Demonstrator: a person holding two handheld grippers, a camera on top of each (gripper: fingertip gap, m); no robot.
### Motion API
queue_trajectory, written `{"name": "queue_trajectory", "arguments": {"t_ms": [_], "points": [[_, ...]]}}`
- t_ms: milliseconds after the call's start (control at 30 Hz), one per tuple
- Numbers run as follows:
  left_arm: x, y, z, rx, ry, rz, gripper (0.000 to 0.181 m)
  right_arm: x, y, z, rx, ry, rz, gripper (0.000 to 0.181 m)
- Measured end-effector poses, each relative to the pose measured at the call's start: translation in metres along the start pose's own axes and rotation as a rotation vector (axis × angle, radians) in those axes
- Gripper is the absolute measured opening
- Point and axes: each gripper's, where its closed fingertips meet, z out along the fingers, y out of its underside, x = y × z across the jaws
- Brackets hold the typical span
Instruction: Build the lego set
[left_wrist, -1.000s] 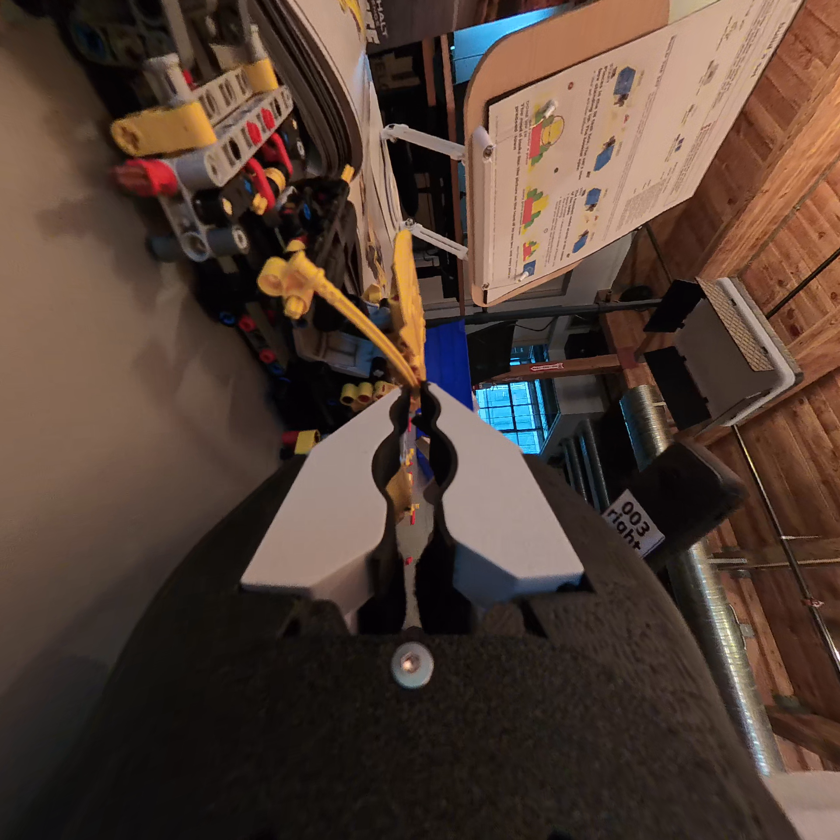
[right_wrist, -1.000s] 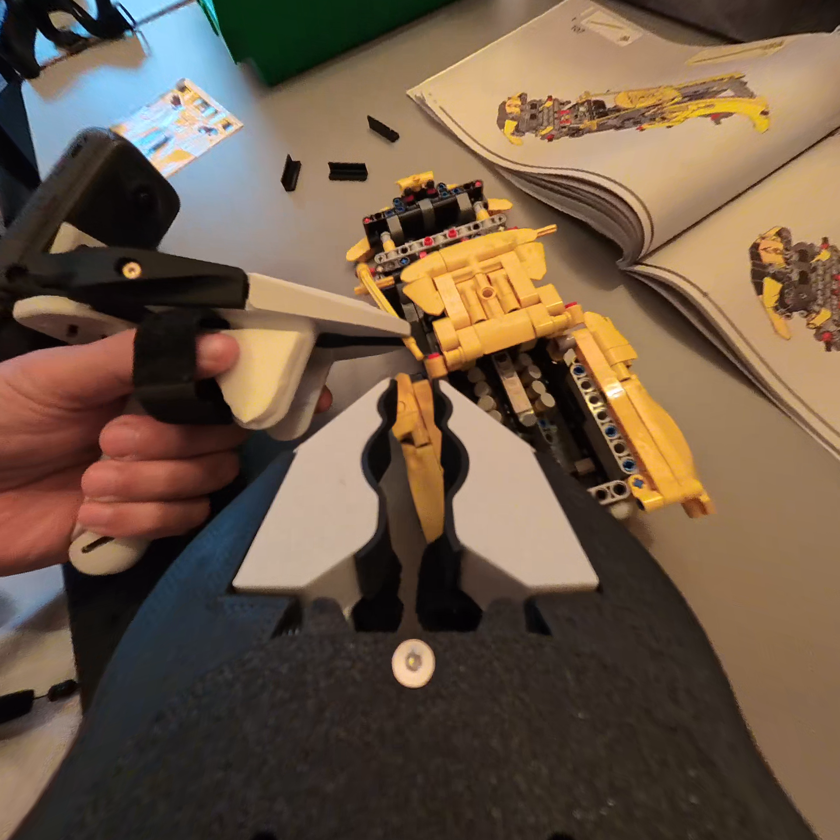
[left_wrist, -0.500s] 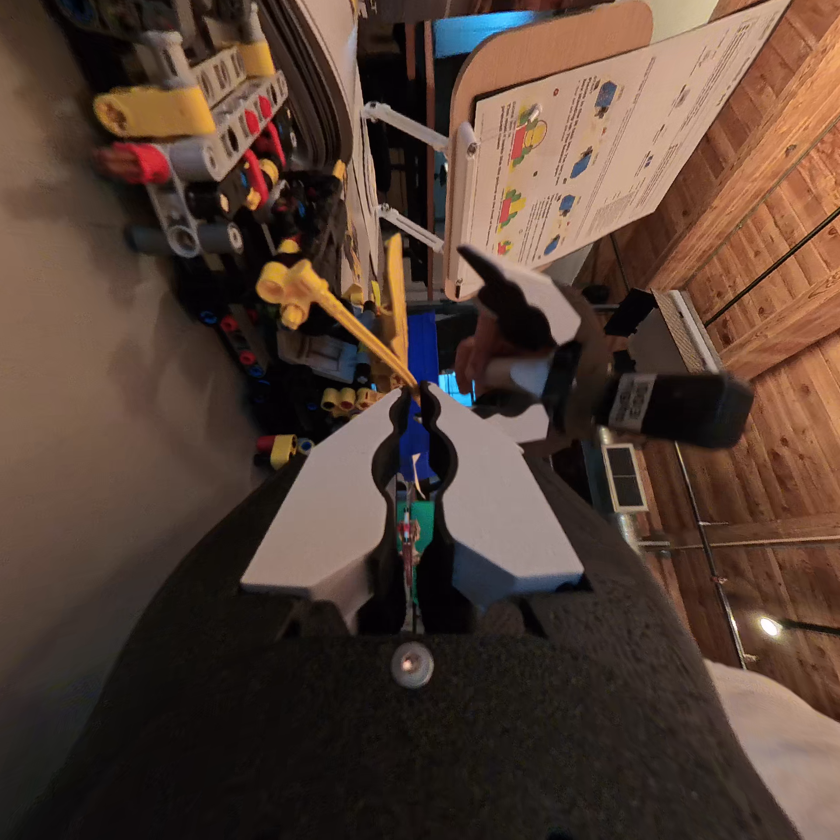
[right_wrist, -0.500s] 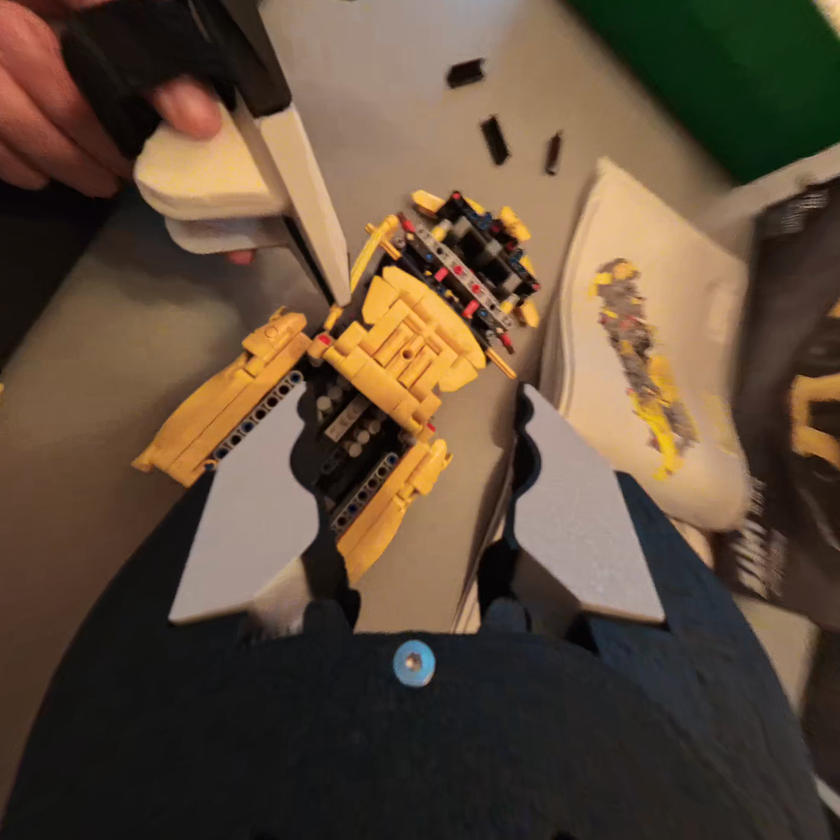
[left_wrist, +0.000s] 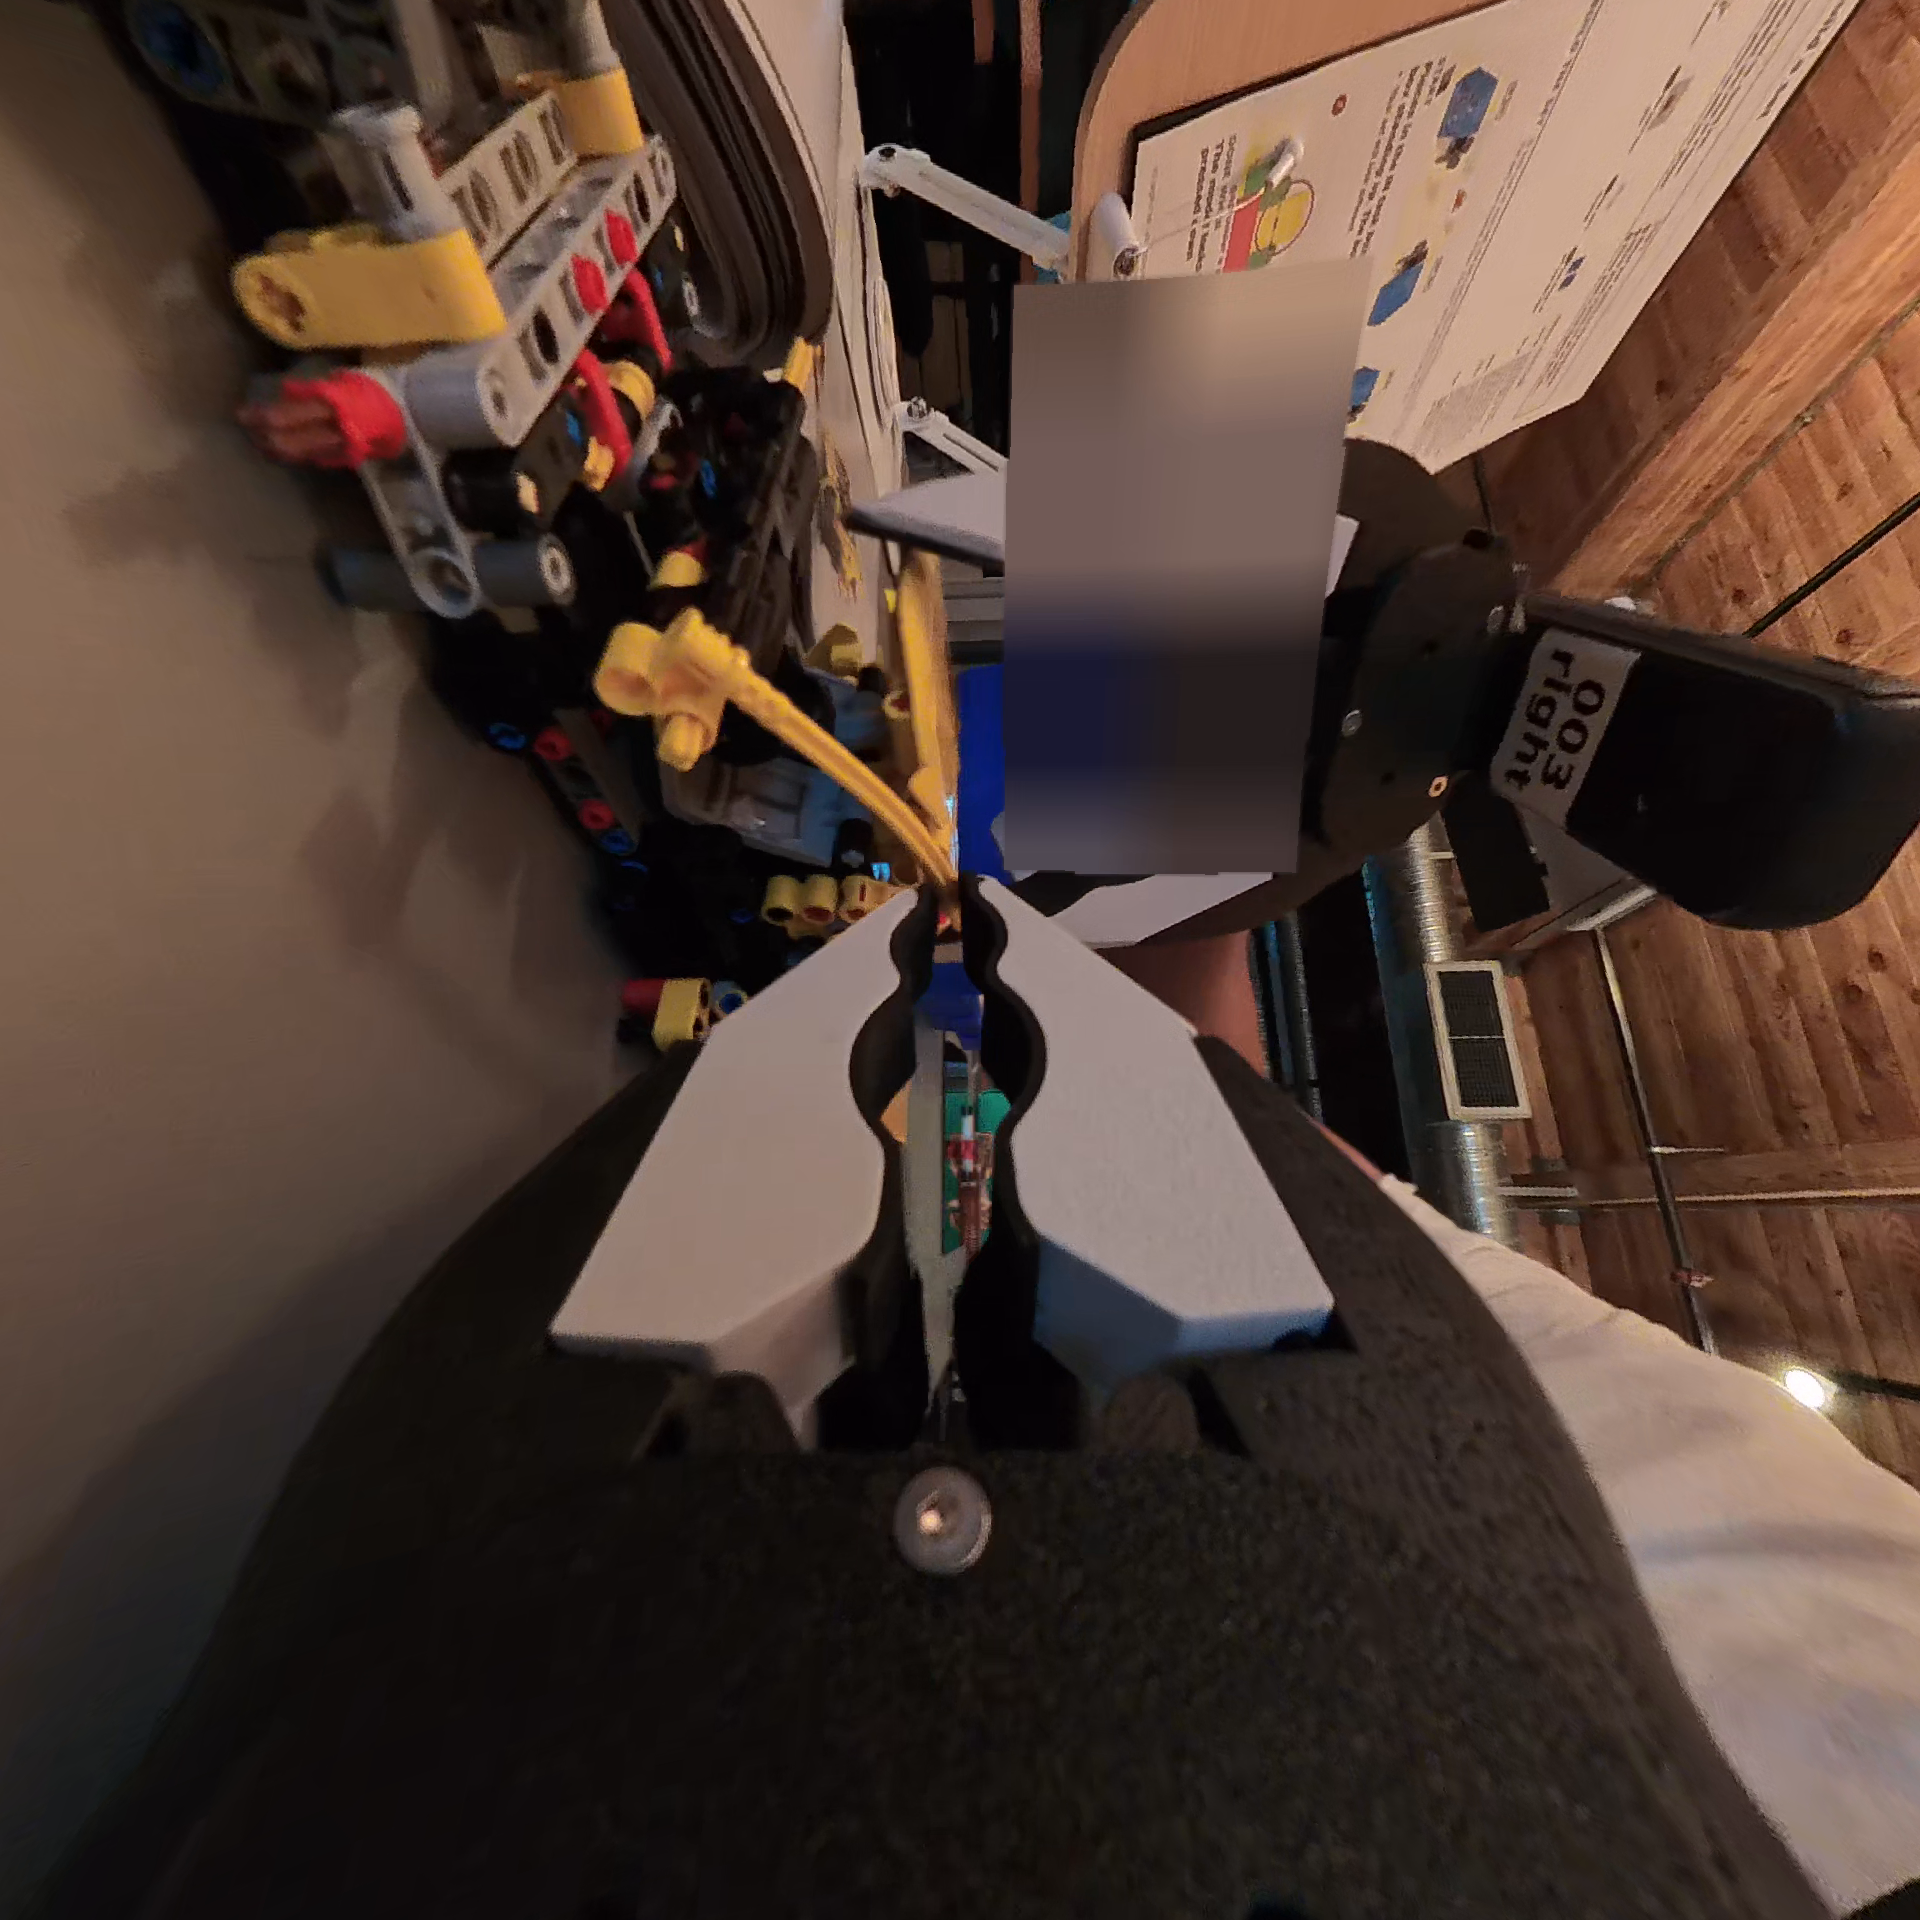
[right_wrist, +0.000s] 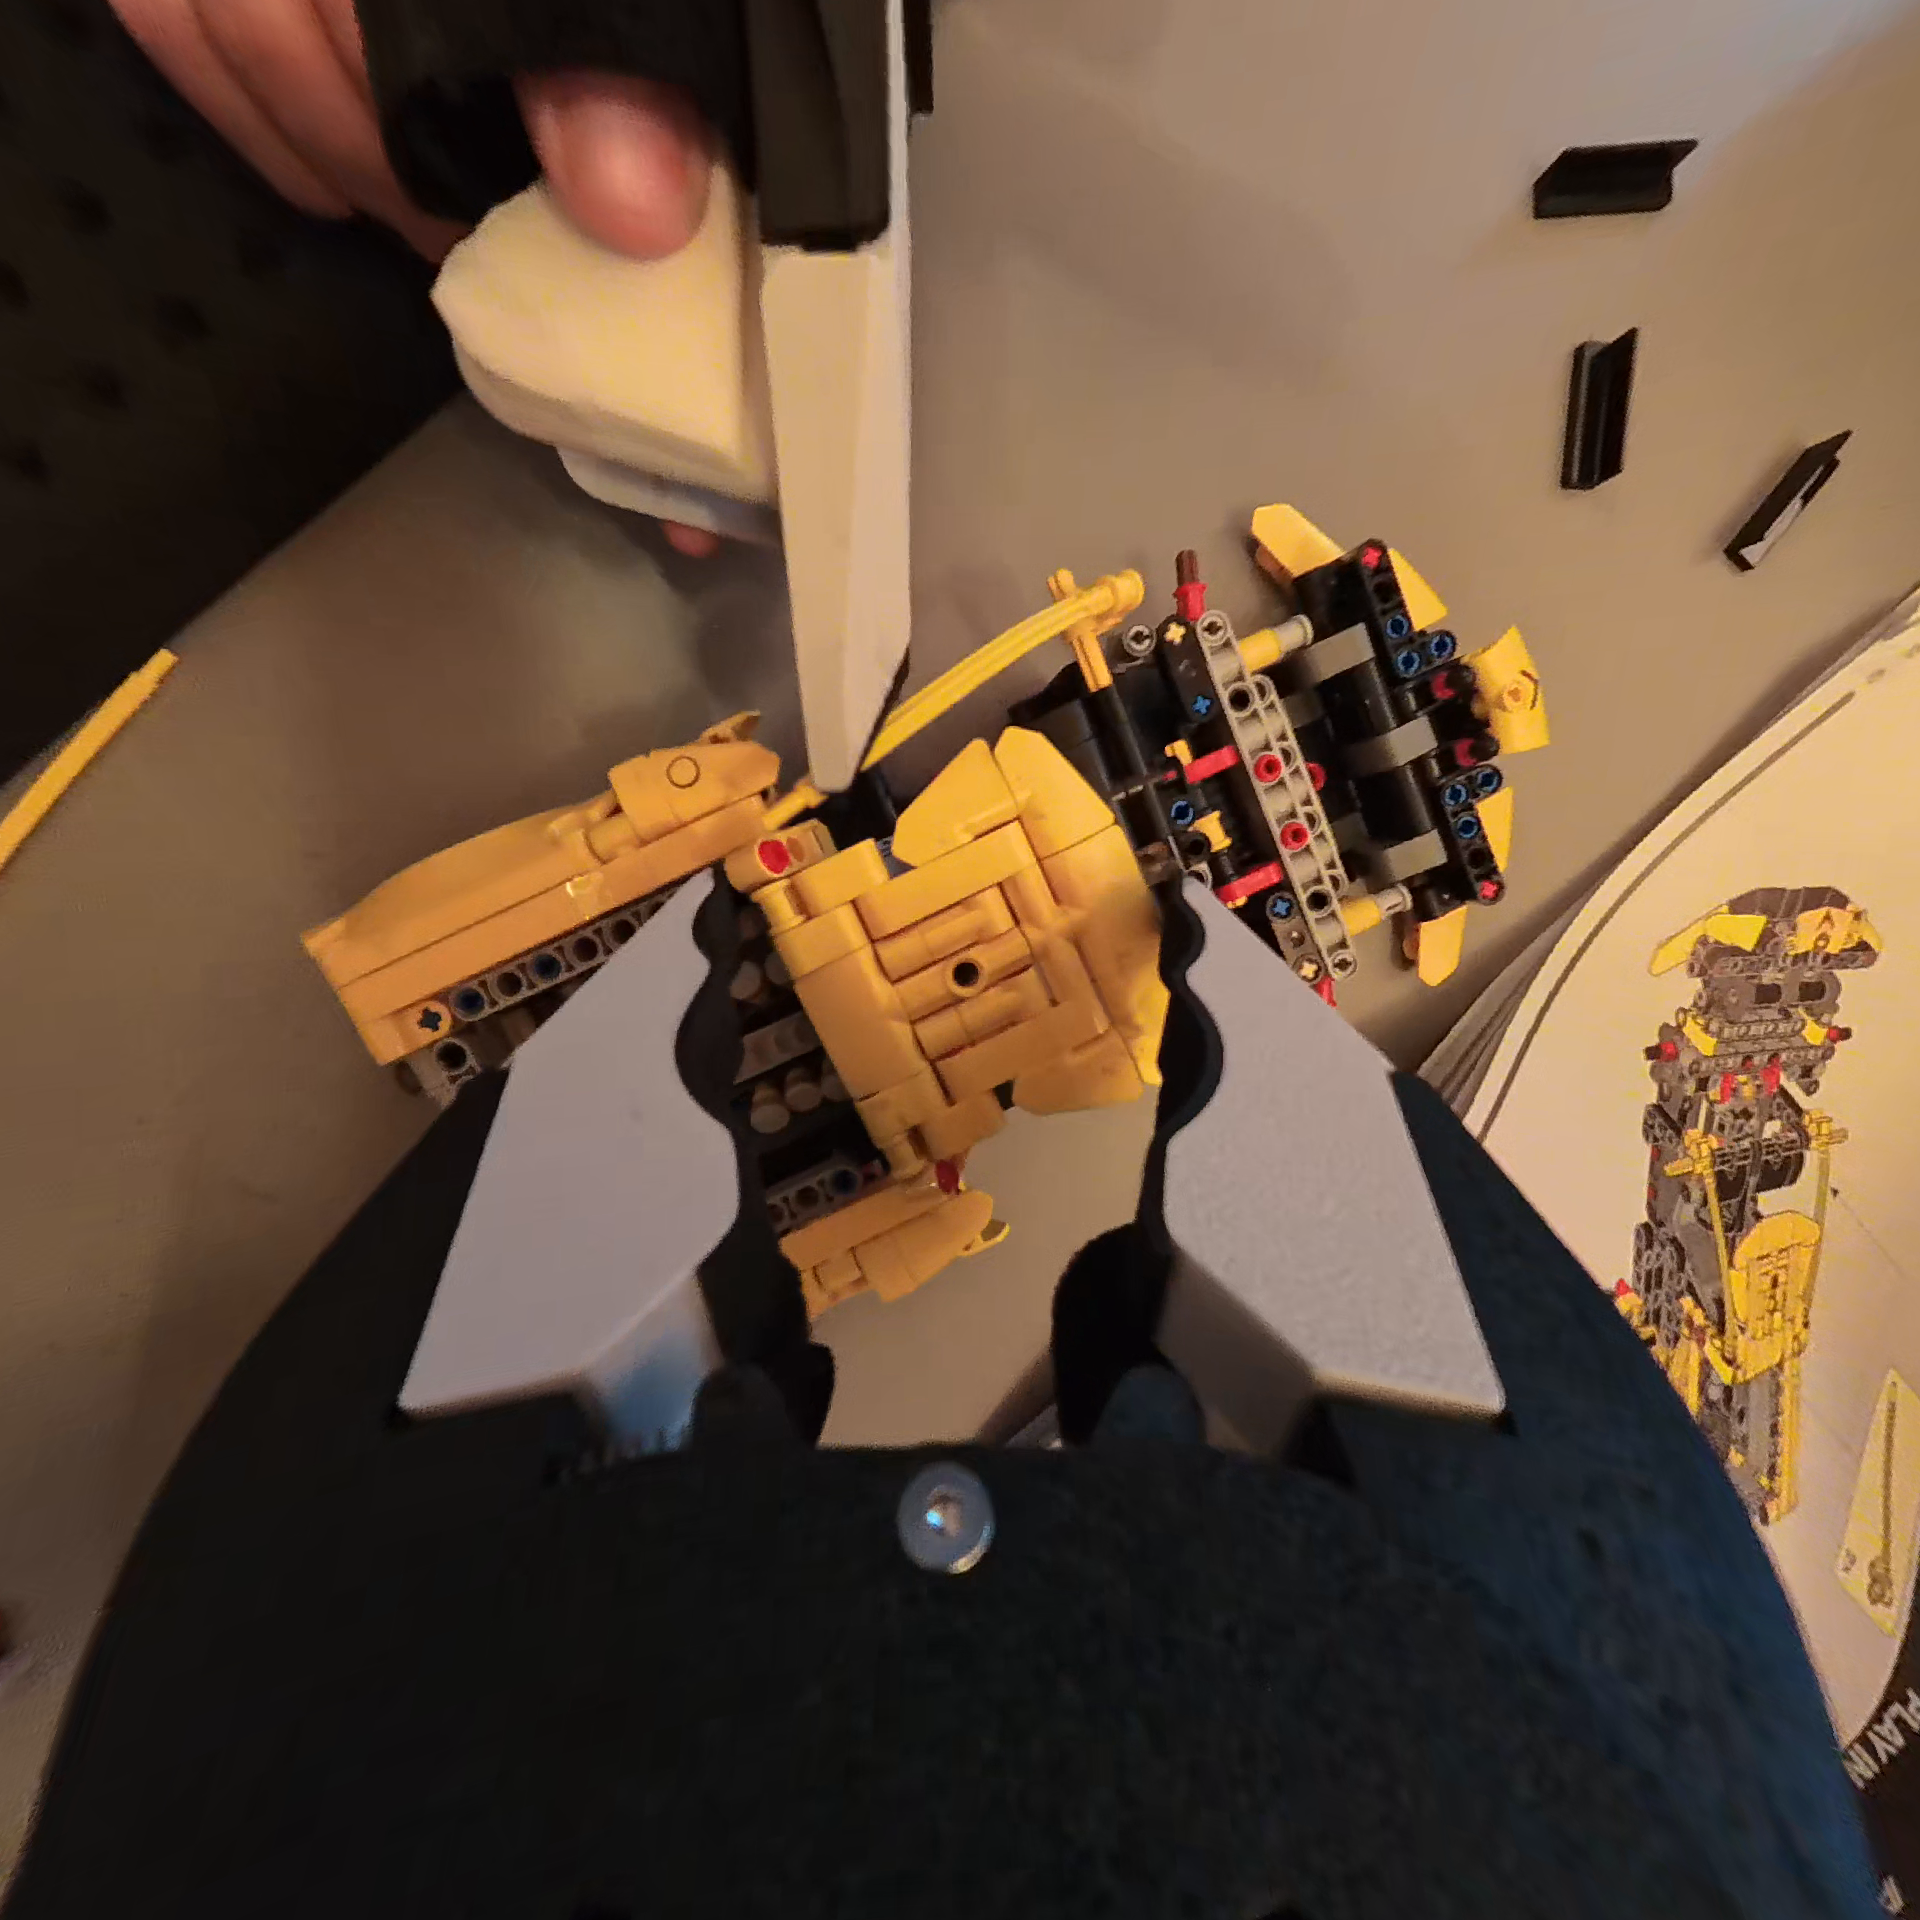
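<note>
right gripper (right_wrist: 951, 914): spread wide, yellow body of lego model (right_wrist: 935, 977) between its fingers, contact unclear | left gripper (left_wrist: 943, 902): pressed together, pinching thin yellow hose (left_wrist: 831, 758) at model's side | model: lying on grey table (right_wrist: 1195, 312) | instruction booklet (right_wrist: 1662, 1091): open just right of model | three black pieces (right_wrist: 1595, 416): loose beyond

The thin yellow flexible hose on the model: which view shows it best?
The right wrist view: the yellow hose arcs from its connector to the closed left gripper, seen whole from above. The left wrist view shows it foreshortened, running into its own fingertips.
</note>
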Motion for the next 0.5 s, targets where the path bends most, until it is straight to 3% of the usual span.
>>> {"name": "queue_trajectory", "arguments": {"t_ms": [500], "points": [[-0.0059,-0.0002,0.0021,-0.047,-0.109,0.191,0.004,-0.0012,-0.0003,0.0001,-0.016,-0.026,-0.006,0.078]]}}
